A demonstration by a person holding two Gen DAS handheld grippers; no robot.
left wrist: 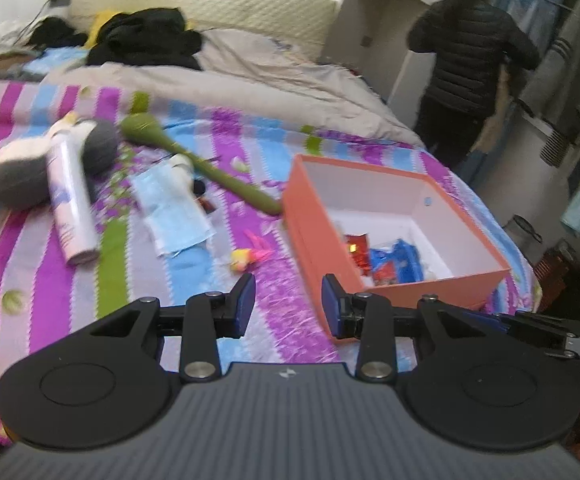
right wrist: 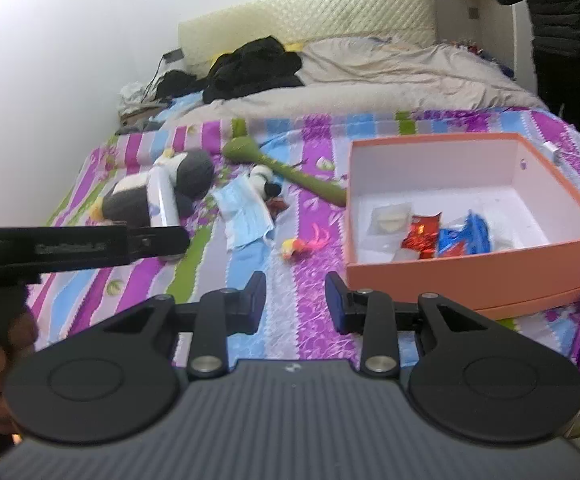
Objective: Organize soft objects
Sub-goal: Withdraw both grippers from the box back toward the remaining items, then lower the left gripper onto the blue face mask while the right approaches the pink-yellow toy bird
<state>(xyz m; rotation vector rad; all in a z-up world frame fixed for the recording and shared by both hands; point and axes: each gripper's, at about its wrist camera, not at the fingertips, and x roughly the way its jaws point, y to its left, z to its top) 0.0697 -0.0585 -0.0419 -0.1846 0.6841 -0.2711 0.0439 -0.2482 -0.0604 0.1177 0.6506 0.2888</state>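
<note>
1. On the striped bedspread point(left wrist: 193, 280), at the far left, a grey and white plush toy point(left wrist: 21, 176) lies on its side, with a white spray can point(left wrist: 71, 204) resting across it and pointing toward the near edge of the bed.
2. Just right of the can, a blue face mask point(left wrist: 173, 212) lies flat, and a small black and white plush point(right wrist: 263, 180) sits at its far end, touching it.
3. A long green plush point(left wrist: 193, 156) stretches diagonally from behind the grey toy to the near left corner of the orange box point(left wrist: 310, 232); its thin end touches the box wall.
4. Nearer the camera, between the mask and the box, a small pink and yellow toy point(right wrist: 304, 245) lies alone on the bedspread.
5. The box stands open on the right part of the bed and holds a red packet point(right wrist: 420, 236), a blue packet point(right wrist: 466, 234) and a pale clear packet point(right wrist: 390, 216), all on its white floor.
6. The left gripper point(left wrist: 288, 306) hovers above the bedspread beside the box's near corner, jaws apart and holding nothing.
7. The right gripper point(right wrist: 296, 302) hangs over the bedspread just in front of the box, jaws spread, nothing between them.
8. At the head of the bed, dark clothes point(left wrist: 145, 36) are heaped on a beige quilt point(left wrist: 273, 76).
9. At the far right, a person in a black jacket point(left wrist: 470, 44) stands facing hanging clothes.
</note>
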